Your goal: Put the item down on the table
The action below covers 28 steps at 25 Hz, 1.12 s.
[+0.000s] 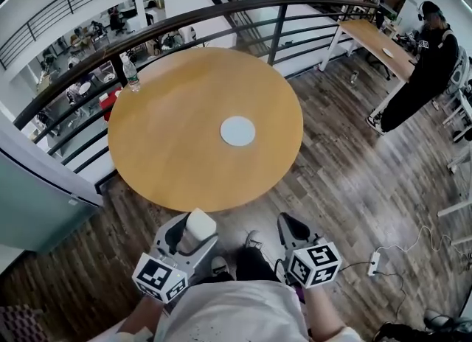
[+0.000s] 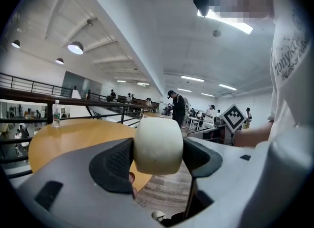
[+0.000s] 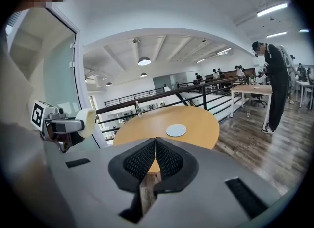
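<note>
Left gripper (image 1: 193, 231): clamped on white roll (image 2: 158, 146), off table (image 1: 169, 163) near edge | Right gripper (image 3: 155, 156): jaws together, empty | Table: disc (image 1: 237, 131) mid-top, bottle (image 1: 130, 74) at far rim

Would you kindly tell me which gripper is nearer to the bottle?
Left. The bottle stands at the table's far left edge. The left gripper, holding a white item, hangs off the near edge on that side; the right gripper, shut, is farther right.
</note>
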Available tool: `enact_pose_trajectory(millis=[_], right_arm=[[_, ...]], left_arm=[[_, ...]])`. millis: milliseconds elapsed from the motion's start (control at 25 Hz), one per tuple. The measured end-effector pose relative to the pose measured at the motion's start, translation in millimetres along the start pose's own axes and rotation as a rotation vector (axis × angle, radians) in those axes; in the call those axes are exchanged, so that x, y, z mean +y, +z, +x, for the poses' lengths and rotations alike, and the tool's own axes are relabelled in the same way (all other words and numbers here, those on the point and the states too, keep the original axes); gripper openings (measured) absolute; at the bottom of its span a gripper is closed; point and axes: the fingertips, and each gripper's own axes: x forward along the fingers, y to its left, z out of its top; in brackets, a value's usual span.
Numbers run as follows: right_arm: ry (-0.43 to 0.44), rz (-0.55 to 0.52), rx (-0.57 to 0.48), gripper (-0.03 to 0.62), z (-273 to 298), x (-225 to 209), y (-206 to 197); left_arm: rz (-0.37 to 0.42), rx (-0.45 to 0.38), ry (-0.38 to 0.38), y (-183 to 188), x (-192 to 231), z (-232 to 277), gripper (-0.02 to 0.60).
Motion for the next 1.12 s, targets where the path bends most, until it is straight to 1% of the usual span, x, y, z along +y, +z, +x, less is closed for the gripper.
enact_pose_trajectory(millis=[200, 360, 520, 680, 880, 1000, 1120], right_arm=[[-0.002, 0.026, 0.01, 0.025, 18.9, -9.2, -5.9], [0.012, 0.029, 0.008, 0.025, 38.4, -23.9, 10.5], [0.023, 0.033, 0.01, 0.025, 61.6, -54.1, 23.3], [0.037, 0.031, 0.012, 0.025, 90.4, -91.2, 44.5], [0.073, 0.013, -0.002, 0.025, 130.4, -134.2, 86.1], [0.103, -0.004, -0.007, 0.025, 152.8, -152.2, 105.5], [0.137, -0.009, -0.001, 0.025, 166.6, -163.6, 113.4]], left_arm=[[-0.008, 0.005, -0.016, -1.8, 13.3, 17.6, 0.321], [-0.009, 0.018, -0.01, 7.4, 24.6, 41.2, 0.321], [-0.013, 0.025, -0.001, 14.1, 37.2, 76.5, 0.321], [-0.029, 0.024, 0.021, 27.7, 53.4, 120.9, 0.322], [-0.029, 0.007, 0.054, 50.3, 75.0, 173.6, 0.321], [-0.045, -0.003, 0.088, 61.0, 87.7, 198.2, 0.321], [-0.054, -0.003, 0.12, 65.0, 91.9, 213.0, 0.321]])
